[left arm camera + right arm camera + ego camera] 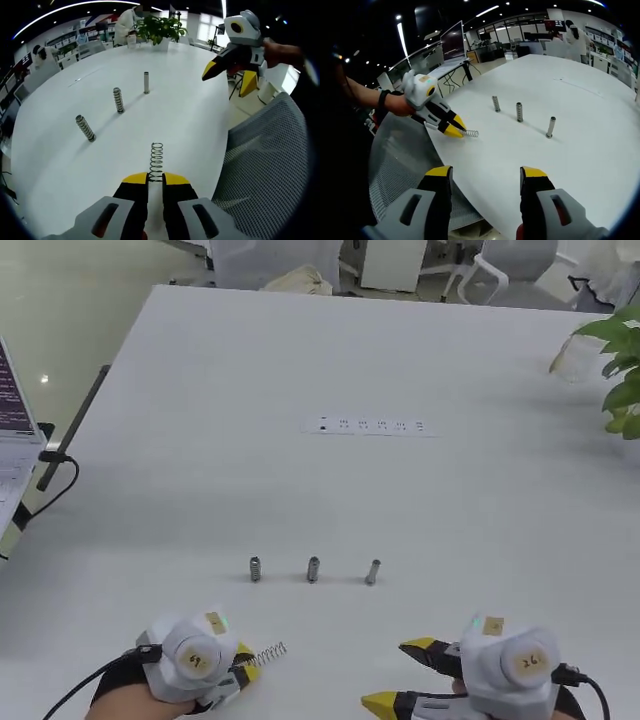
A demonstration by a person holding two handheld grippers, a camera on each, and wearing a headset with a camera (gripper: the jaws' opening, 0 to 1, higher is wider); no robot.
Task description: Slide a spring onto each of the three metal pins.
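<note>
Spring [156, 161] pinched end-on in left gripper [155, 177] jaws, sticking straight ahead; bare pin [372, 572] farthest along near edge of worktop [300, 360]. Right gripper [486, 173] jaws wide, empty.

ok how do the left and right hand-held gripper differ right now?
Left hand-held gripper has its jaws shut; right hand-held gripper has them spread wide. The left one clamps a spring by one end; the right one holds nothing. Both are yellow-tipped.

no text can be read
</note>
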